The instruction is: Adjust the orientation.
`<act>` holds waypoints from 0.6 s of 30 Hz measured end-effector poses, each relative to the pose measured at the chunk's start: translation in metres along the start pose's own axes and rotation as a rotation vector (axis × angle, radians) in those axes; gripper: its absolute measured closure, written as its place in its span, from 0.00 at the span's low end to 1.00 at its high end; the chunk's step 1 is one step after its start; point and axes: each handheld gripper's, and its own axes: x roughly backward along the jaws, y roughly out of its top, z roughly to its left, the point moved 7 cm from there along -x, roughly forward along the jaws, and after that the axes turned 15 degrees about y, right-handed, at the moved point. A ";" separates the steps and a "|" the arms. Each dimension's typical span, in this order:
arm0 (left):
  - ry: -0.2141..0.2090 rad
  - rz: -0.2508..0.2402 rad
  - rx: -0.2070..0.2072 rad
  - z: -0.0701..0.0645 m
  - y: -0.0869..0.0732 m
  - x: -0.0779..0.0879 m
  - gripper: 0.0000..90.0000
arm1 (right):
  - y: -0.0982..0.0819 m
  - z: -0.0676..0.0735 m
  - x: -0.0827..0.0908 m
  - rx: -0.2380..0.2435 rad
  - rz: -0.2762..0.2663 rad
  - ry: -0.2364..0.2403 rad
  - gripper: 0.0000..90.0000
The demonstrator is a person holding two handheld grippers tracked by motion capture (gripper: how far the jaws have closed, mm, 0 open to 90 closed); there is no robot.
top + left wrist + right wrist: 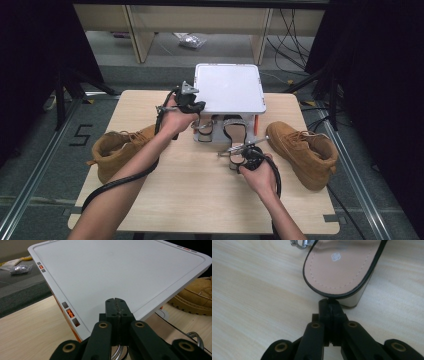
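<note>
The sandal (pixel 342 270) lies on the middle of the pale wooden table (pixel 200 200), just near of the white rack. Its insole is smooth and tan with a line of small stitches, a thin black edge runs around it, and its heel block is cream and glossy. The right claw (pixel 329 305) is clenched, with nothing between its jaws, and its tip is at the rounded heel end; I cannot tell if it touches. The right hand (pixel 257 172) holds it low, pointing to the far side. The white rack (pixel 230 87) has a flat matte top with rounded corners. The left claw (pixel 118 307) is also clenched and empty, over the near left corner of this top. Two rough tan boots, the left boot (pixel 117 150) and the right boot (pixel 305 150), lie at the two sides.
</note>
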 end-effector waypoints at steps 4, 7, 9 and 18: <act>-0.001 0.007 -0.013 0.001 -0.001 0.000 0.99 | 0.009 -0.003 0.000 0.019 -0.023 -0.003 1.00; -0.005 0.007 -0.013 0.000 0.000 0.000 1.00 | 0.017 -0.007 0.001 0.033 -0.035 -0.015 1.00; -0.002 0.002 -0.004 0.000 0.000 0.000 1.00 | 0.023 -0.007 0.001 0.027 -0.050 -0.027 1.00; -0.005 0.000 0.002 0.000 0.000 0.000 1.00 | 0.051 -0.011 0.005 0.030 -0.100 -0.022 1.00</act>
